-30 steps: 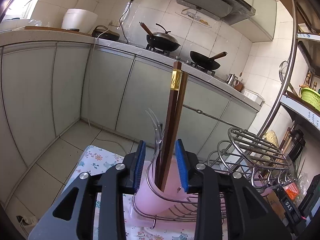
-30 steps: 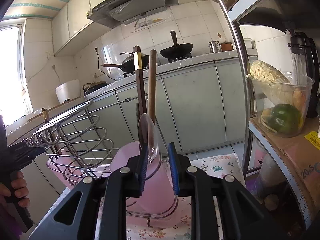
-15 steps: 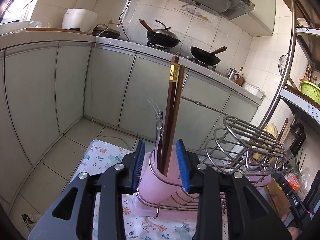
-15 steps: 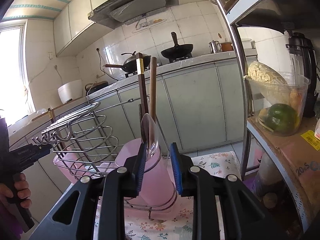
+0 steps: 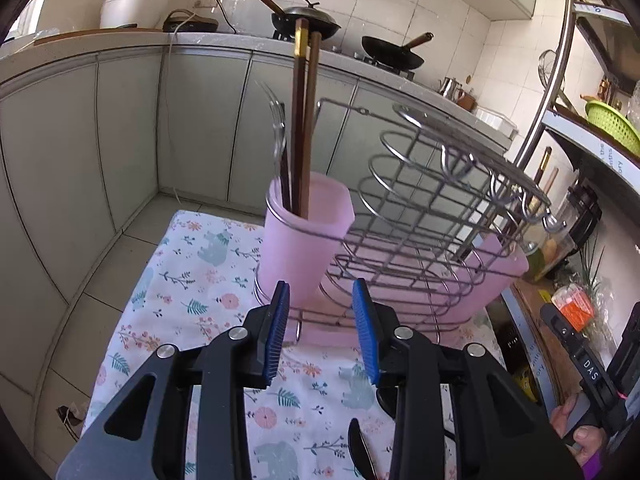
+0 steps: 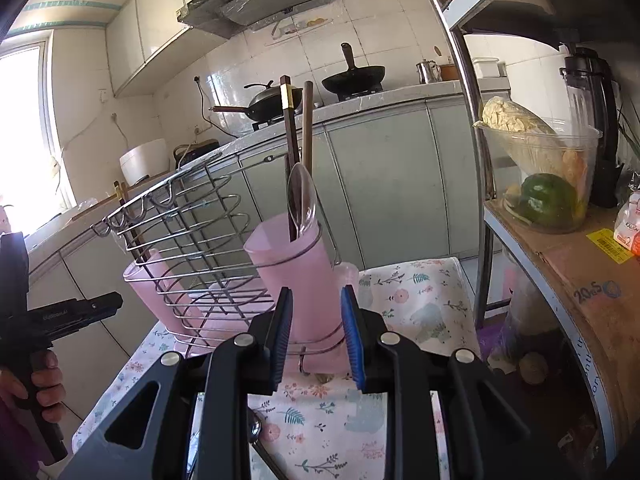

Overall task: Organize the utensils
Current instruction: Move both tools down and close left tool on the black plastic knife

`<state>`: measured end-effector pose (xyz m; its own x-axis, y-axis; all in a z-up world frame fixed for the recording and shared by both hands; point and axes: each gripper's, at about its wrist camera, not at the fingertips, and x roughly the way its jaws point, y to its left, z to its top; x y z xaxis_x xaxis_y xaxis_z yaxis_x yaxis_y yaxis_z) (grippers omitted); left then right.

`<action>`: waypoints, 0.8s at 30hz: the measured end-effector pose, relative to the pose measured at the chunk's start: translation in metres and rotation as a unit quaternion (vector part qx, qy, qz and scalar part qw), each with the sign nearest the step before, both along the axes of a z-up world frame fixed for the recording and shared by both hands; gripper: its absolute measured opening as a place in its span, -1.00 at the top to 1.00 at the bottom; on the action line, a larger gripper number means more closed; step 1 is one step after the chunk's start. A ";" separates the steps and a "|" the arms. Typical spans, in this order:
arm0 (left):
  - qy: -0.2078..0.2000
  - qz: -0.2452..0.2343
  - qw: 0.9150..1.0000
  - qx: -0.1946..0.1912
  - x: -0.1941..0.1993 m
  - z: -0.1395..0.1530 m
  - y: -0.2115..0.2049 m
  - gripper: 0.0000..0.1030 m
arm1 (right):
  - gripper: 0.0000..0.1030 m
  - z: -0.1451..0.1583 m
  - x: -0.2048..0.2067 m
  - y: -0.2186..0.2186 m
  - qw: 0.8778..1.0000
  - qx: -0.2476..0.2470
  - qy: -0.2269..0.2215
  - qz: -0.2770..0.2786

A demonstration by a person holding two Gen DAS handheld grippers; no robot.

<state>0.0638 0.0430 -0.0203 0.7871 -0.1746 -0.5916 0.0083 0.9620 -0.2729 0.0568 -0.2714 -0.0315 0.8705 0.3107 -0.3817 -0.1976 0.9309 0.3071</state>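
Observation:
A pink cup (image 5: 308, 236) sits at one end of a wire dish rack (image 5: 432, 208) and holds brown chopsticks (image 5: 302, 120) and clear plastic cutlery (image 5: 278, 128). My left gripper (image 5: 322, 332) is open and empty, a short way back from that cup. In the right wrist view a pink cup (image 6: 296, 276) holds chopsticks (image 6: 294, 132) and a clear spoon (image 6: 302, 200). My right gripper (image 6: 316, 336) is open and empty just in front of it. A dark utensil (image 5: 360, 452) lies on the cloth under my left gripper.
A floral cloth (image 5: 192, 292) covers the small table. Another pink cup (image 5: 496, 264) sits at the rack's far end. A metal shelf with a food container (image 6: 540, 176) stands to the right. Kitchen cabinets and a stove with woks lie behind.
Both grippers have pulled back and away from the pink cups and tilted downward. The chopsticks and spoon stay standing in the cups.

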 end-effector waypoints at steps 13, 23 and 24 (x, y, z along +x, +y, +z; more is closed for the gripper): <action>0.122 -0.079 0.989 0.022 -0.020 -0.045 -0.047 0.37 | 0.53 -0.015 -0.025 0.002 0.999 0.004 0.039 0.027; 0.189 -0.092 0.977 0.019 -0.020 -0.063 -0.065 0.37 | 0.53 -0.024 -0.040 0.007 0.997 0.000 0.058 0.052; 0.194 -0.092 0.976 0.020 -0.020 -0.065 -0.067 0.37 | 0.53 -0.024 -0.041 0.006 0.997 0.001 0.059 0.053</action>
<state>0.0440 -0.0244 -0.0850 0.4592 -0.2625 -0.8486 0.0864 0.9640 -0.2515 0.0157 -0.2651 -0.0558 0.7813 0.3996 -0.4795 -0.2576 0.9062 0.3354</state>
